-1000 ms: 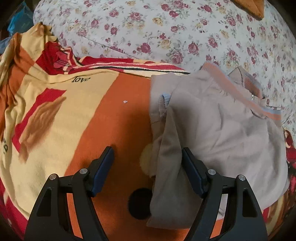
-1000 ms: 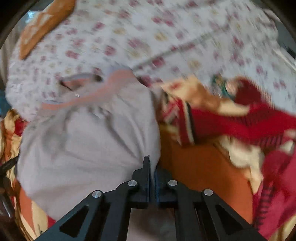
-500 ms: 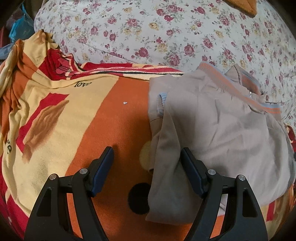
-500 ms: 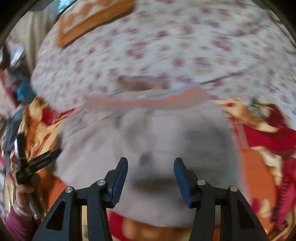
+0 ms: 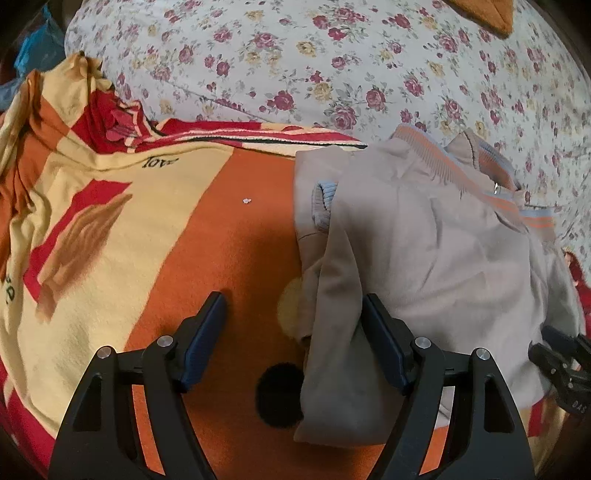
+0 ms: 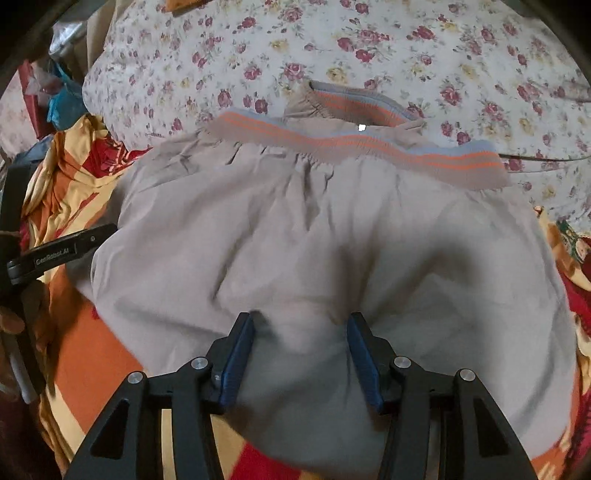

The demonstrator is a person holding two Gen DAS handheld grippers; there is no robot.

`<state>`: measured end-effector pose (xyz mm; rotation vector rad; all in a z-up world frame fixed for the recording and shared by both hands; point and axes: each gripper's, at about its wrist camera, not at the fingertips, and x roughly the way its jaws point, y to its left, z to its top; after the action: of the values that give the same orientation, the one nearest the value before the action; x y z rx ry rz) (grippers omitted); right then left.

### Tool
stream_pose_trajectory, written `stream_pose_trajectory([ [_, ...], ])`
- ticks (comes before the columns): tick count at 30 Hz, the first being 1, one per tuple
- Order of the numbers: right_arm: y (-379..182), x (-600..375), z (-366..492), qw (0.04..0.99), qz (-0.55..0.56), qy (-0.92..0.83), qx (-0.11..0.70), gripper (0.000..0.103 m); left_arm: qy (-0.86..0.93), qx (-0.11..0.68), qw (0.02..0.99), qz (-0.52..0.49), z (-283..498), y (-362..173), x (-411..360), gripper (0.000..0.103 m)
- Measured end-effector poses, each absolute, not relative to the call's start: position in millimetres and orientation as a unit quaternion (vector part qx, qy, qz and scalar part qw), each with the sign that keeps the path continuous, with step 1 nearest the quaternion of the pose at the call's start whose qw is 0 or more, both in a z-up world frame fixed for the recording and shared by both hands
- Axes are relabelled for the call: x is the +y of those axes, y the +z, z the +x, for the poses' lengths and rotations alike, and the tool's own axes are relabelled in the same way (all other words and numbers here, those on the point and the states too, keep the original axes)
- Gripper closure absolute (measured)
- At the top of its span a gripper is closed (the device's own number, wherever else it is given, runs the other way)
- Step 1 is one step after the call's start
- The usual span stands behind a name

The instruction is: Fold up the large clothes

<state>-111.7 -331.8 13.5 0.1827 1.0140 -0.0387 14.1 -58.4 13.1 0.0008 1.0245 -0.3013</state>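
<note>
A beige jacket (image 5: 443, 258) with an orange-and-blue striped hem (image 6: 369, 144) lies folded in half on the bed, one blue cuff (image 5: 321, 206) showing at its left edge. My left gripper (image 5: 293, 299) hovers open over that left edge, its right finger (image 5: 380, 339) above a long beige fold, its left finger above the blanket. My right gripper (image 6: 301, 317) is open above the near middle of the jacket (image 6: 314, 229), with cloth lying under the jaws but not pinched. Each gripper shows at the edge of the other's view.
The jacket rests on an orange, yellow and red blanket (image 5: 229, 240), bunched at the left (image 5: 55, 122). Behind it stretches a white floral bedsheet (image 5: 295, 55) with an orange cushion (image 5: 480, 14) at the far edge. A hand (image 6: 11, 321) holds the left gripper (image 6: 62, 251).
My right gripper, shut on the jacket's edge a second ago, has opened, let go and swung left over the jacket's middle. The left gripper has stayed still.
</note>
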Motion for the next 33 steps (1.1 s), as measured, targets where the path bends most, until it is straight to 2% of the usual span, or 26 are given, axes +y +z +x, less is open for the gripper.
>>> stream_pose_trajectory([
  [10,55,-325,-107,0.889,0.124,-0.005,0.441,0.053,-0.174,0.516,0.832,-0.113,26,18,-30,0.027],
  [14,52,-303,-84,0.891,0.116,0.02,0.439,0.053,-0.18,0.514,0.831,-0.113,28,19,-32,0.025],
  [18,16,-277,-68,0.868,0.098,0.042,0.486,0.052,-0.186,0.514,0.829,-0.12,34,17,-32,0.023],
  [21,14,-268,-75,0.877,0.062,0.044,0.474,0.052,-0.192,0.515,0.825,-0.131,40,15,-33,0.022],
  [28,29,-297,-85,0.876,0.112,0.042,0.467,0.051,-0.204,0.514,0.824,-0.122,51,13,-47,0.022],
  [33,31,-313,-90,0.873,0.144,0.04,0.464,0.051,-0.211,0.509,0.826,-0.121,58,10,-60,0.015],
])
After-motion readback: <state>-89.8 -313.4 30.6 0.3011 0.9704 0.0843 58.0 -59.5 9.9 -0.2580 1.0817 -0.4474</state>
